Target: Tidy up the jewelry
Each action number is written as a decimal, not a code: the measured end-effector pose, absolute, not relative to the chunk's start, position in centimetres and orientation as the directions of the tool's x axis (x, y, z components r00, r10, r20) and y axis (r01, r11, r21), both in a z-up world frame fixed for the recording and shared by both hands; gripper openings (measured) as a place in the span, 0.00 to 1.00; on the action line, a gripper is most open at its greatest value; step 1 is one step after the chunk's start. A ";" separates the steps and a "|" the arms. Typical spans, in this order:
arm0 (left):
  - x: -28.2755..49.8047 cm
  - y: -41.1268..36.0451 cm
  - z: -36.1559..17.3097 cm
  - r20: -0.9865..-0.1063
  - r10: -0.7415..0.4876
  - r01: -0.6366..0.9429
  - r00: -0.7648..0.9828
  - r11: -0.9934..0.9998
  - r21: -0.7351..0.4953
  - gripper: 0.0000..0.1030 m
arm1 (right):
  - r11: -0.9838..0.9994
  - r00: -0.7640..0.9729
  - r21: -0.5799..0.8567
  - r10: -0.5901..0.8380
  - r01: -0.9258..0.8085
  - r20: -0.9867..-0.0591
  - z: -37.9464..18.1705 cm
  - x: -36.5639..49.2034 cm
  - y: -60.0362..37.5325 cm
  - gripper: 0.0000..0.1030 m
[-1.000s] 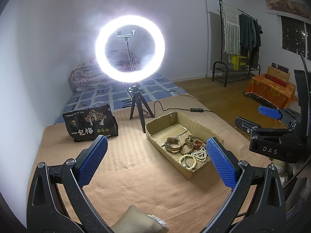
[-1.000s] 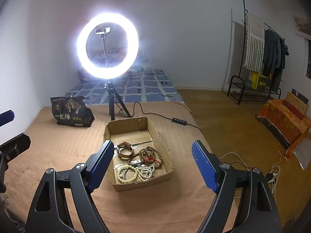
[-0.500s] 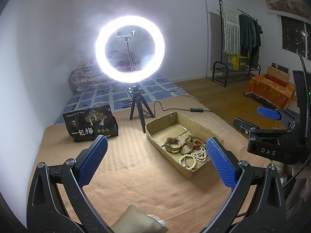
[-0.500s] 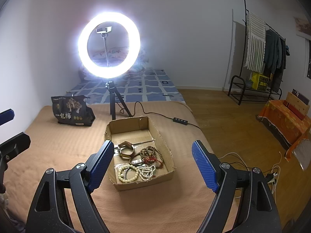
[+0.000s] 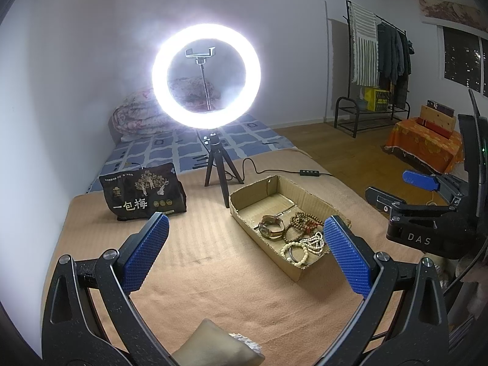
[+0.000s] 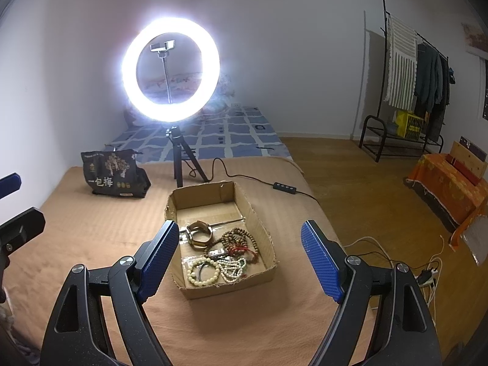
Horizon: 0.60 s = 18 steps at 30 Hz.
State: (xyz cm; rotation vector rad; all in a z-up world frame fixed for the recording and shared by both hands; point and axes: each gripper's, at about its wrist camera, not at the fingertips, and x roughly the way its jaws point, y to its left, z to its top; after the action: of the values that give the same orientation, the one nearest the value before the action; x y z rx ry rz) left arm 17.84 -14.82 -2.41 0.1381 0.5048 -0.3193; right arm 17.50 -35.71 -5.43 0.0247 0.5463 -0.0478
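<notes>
A shallow cardboard box (image 6: 220, 238) sits on the tan blanket (image 6: 91, 244), and all the jewelry that can be seen lies heaped in the end of the box nearer the grippers. There is a watch with a tan strap (image 6: 199, 233), a long strand of brown wooden beads (image 6: 241, 239), a cream bead bracelet (image 6: 202, 272) and a pale bead strand (image 6: 233, 268). The pieces overlap and touch, so the pile looks gathered rather than sorted. The far half of the box is bare.

The right gripper (image 6: 239, 262) hovers with its fingers spread wide and nothing between them. In its own view the box lies just ahead, framed between the two blue pads, a stance that suits reaching straight down into the pile. The left gripper (image 5: 244, 253) is likewise released and empty. From it, the box sits ahead and toward its right finger, which hides the box's near corner. Bare blanket lies ahead of its left finger.

A small cushion-like pad (image 5: 213, 347) shows below the left fingers, possibly a rest for the watch, though its use cannot be told.

The heaped box fits either jewelry collected into it or a pile waiting to be laid out. The pictures do not settle which.
</notes>
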 end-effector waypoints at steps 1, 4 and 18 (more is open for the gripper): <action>17.8 -14.8 -2.4 -0.495 -0.266 0.333 0.827 0.941 0.051 1.00 | 0.999 0.853 0.010 -0.037 0.050 -0.520 -5.4 17.5 -35.7 0.80; 17.8 -14.8 -2.4 -0.497 -0.267 0.335 0.826 0.941 0.051 1.00 | 0.999 0.853 0.010 -0.038 0.051 -0.520 -5.4 17.5 -35.7 0.80; 17.3 -15.0 -2.2 -0.484 -0.256 0.330 0.837 0.941 0.073 1.00 | 0.999 0.848 0.006 -0.036 0.046 -0.528 -5.7 17.7 -35.7 0.80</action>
State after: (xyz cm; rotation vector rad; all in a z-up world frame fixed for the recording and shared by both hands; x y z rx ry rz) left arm 17.33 -15.02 -2.22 0.1560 0.4888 -0.3118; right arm 17.65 -35.73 -5.72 0.0190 0.5565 -0.0433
